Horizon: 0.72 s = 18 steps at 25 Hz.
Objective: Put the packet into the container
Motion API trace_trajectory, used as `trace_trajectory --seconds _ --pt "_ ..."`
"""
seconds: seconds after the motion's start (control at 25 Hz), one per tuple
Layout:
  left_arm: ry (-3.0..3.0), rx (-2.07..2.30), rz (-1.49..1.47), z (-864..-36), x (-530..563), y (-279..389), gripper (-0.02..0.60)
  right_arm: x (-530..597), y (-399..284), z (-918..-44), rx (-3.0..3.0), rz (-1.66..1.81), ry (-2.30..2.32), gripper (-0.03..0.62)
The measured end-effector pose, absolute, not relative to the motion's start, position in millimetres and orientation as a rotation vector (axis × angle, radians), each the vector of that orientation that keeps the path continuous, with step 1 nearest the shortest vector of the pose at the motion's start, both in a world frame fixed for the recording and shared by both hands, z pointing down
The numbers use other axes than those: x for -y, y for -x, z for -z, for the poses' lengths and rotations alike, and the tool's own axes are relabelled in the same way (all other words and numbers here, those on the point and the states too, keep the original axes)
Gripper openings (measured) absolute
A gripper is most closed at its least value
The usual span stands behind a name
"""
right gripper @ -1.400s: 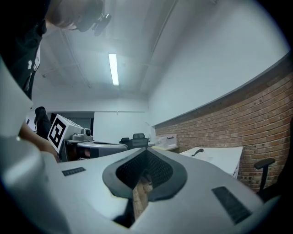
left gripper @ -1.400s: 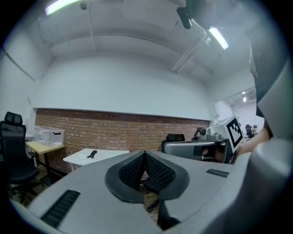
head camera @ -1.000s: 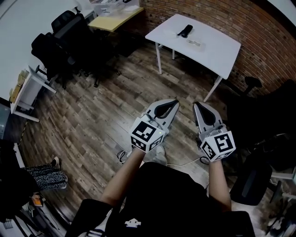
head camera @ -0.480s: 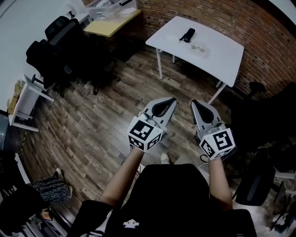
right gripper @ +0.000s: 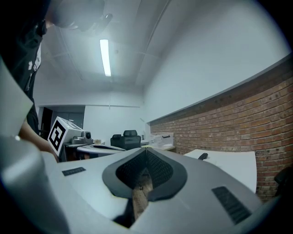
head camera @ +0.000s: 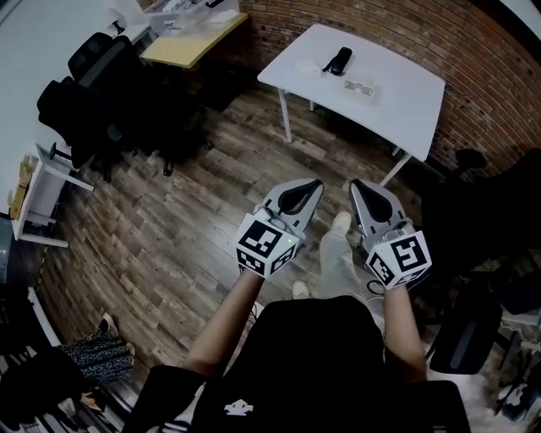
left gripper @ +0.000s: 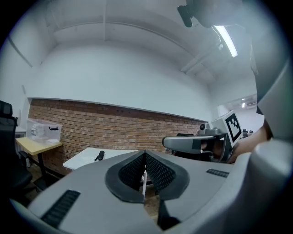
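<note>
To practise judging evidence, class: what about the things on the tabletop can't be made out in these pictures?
- Black object, head view: too small to identify.
- Pale flat item beside it, head view: too small to call a packet.
- Clear box on the far desk, head view: cut off by the top edge.
- Left gripper view: the shut left gripper hides part of the white table.

The right gripper [right gripper: 145,148] has its jaws together, nothing between them. A white table [right gripper: 232,165] sits at three o'clock.
</note>
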<state>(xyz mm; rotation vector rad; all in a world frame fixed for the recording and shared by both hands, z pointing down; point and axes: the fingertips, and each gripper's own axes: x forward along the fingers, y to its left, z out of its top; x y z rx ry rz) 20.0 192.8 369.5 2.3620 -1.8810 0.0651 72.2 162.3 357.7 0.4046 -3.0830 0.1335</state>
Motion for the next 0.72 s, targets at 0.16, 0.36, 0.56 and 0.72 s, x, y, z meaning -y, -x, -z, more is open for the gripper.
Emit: trace_trajectory --seconds 0.16,0.36,0.56,0.72 --pt "-2.337 1.892 -0.059 -377.3 -163.5 0.1 0.006 -132.9 -53.6 -365.8 3.082 -0.141 -0.386 0.005" --pt "-2.322 1.884 -0.079 -392.0 -105.9 26.0 0.006 -72.2 -25.5 -372.2 3.088 -0.160 -0.376 0.005" --pt "-2.322 1.872 -0.069 -388.2 -40.1 45.7 0.006 0.6 1.6 -368.5 3.099 -0.165 -0.356 0.005" --pt "-2.338 1.855 -0.086 -387.2 0.7 59.3 0.006 50.4 25.3 -359.3 3.113 -0.135 -0.350 0.005"
